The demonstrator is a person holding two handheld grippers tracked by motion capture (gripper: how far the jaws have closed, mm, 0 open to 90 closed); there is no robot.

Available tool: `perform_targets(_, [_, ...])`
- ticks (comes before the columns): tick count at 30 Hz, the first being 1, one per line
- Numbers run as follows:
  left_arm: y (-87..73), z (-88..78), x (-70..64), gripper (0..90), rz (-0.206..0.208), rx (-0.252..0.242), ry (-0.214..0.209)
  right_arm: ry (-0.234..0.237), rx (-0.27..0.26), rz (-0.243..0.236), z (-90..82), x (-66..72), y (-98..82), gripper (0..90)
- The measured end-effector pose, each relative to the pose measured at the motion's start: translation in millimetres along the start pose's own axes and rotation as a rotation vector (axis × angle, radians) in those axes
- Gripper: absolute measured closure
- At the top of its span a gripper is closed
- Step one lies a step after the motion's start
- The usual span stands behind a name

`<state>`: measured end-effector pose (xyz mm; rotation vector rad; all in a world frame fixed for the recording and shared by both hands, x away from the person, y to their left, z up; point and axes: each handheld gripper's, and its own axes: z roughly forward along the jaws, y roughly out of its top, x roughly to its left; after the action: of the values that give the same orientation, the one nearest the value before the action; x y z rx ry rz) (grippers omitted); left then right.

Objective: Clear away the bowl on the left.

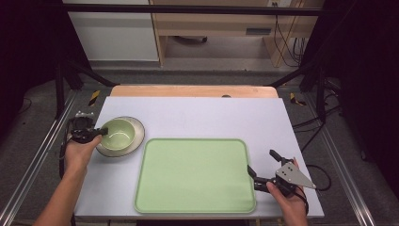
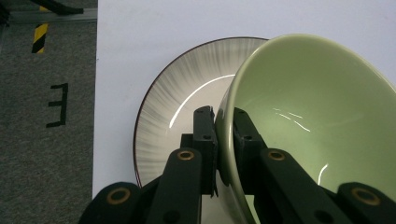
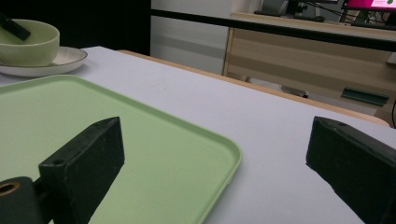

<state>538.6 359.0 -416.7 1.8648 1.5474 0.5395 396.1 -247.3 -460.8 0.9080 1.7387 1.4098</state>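
A pale green bowl (image 1: pixel 118 133) stands on a white plate with a dark rim (image 1: pixel 137 139) at the table's left. My left gripper (image 1: pixel 99 131) is shut on the bowl's left rim. In the left gripper view one jaw sits outside the bowl (image 2: pixel 308 112) wall and the other inside, over the plate (image 2: pixel 177 98). A light green tray (image 1: pixel 195 175) lies in the middle. My right gripper (image 1: pixel 261 163) stands open beside the tray's right edge with nothing between its fingers. The right gripper view shows the tray (image 3: pixel 154 154) corner between the jaws and the bowl (image 3: pixel 29 42) far left.
The white tabletop (image 1: pixel 211 117) has bare room behind the tray and to its right. Black frame posts flank the table, and cables trail on the floor at the right. A wooden desk stands beyond the far edge.
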Motion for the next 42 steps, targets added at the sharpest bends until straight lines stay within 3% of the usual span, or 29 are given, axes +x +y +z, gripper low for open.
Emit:
perform_targets(7, [-1.1,-11.1,-10.8,82.9,0.002,-0.029,-0.034,-0.002,-0.002,-0.003,-3.5,1.0,0.2,4.4])
perform_targets(18, [7.1,-12.6,-28.8,82.8,-0.003,-0.058,-0.106,-0.002,-0.004,0.001,-1.2,-0.9,0.2,4.4])
perform_targets(25, [12.2,-19.1,-49.8,82.9,0.040,-0.068,-0.154,0.004,-0.004,-0.001,-0.7,0.9,0.6,4.4])
perform_targets(42, [14.9,-16.8,-79.2,82.8,0.084,-0.063,-0.211,0.004,-0.008,0.000,-1.4,-0.8,0.7,4.4])
